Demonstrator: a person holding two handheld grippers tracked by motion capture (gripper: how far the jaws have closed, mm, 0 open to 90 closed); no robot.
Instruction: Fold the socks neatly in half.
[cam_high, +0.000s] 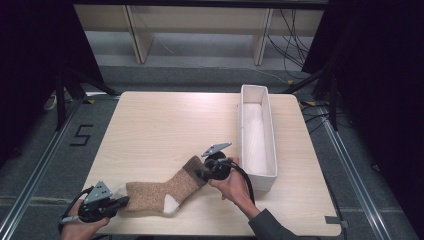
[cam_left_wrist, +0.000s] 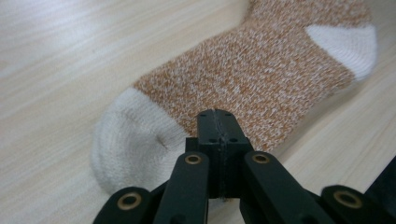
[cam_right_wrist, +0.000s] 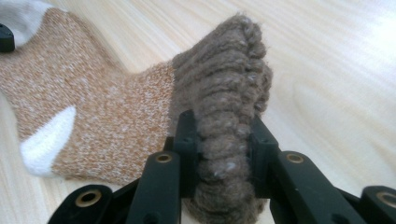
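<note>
The brown knitted sock (cam_high: 162, 192) is stretched flat at the counter's (cam_high: 165, 125) six o'clock edge. Its ribbed cuff (cam_right_wrist: 224, 116) is pinched by the right gripper (cam_high: 204, 172), while the left gripper (cam_high: 122, 201) is closed on the white toe (cam_left_wrist: 135, 140), presumably so it can be lifted toward the white bin (cam_high: 257, 135) at three o'clock.

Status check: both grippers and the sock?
Left gripper shut at white toe. Right gripper shut on ribbed brown cuff. Orange knitted sock on table, nothing blocking.

Left claw (cam_high: 121, 202) closed flat, right claw (cam_high: 200, 173) clamped, both low.
</note>
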